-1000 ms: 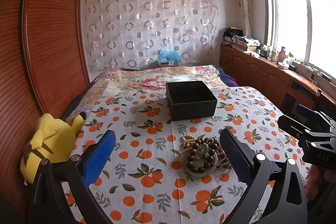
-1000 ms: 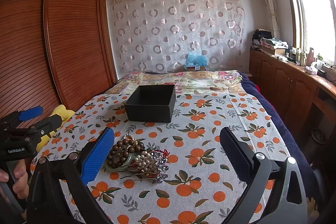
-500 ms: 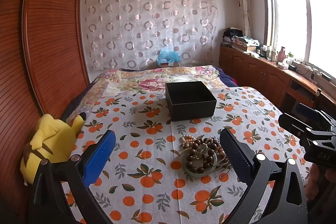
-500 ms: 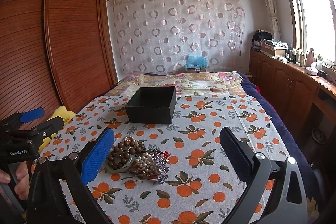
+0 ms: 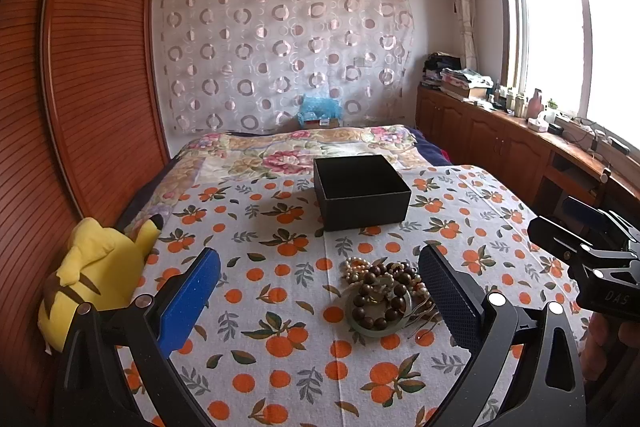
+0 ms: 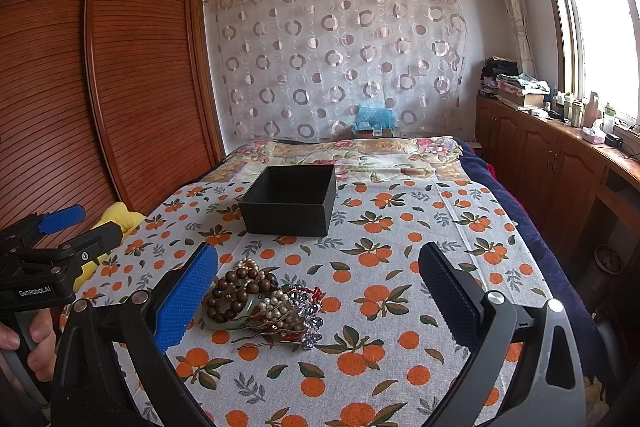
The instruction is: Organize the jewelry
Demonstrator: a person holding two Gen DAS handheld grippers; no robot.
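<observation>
**Jewelry heaped on the bedcover, both grippers spread and empty**

Jewelry [image 5: 382,293] is found in one tangled heap on the orange-print cloth [image 5: 280,339] — dark wooden beads, pale pearl strands, a greenish bangle and, as seen from the right wrist view, some silvery and red pieces [image 6: 260,303]. The heap is located near the front of the cloth, apart from the black box [image 5: 362,191], which stands open-topped farther back toward the floral quilt [image 5: 280,147]. What lies inside the box cannot be made out.

The left gripper [image 5: 320,291] is held above the cloth with its fingers spread wide; nothing is gripped, and the heap is seen just beside the right-hand finger. The right gripper [image 6: 318,291] is likewise spread wide and empty — the heap lies just beside its blue-padded finger [image 6: 186,297].

A yellow plush toy [image 5: 96,279] is noted at the cloth's left edge, against the wooden wardrobe [image 5: 80,87].
</observation>
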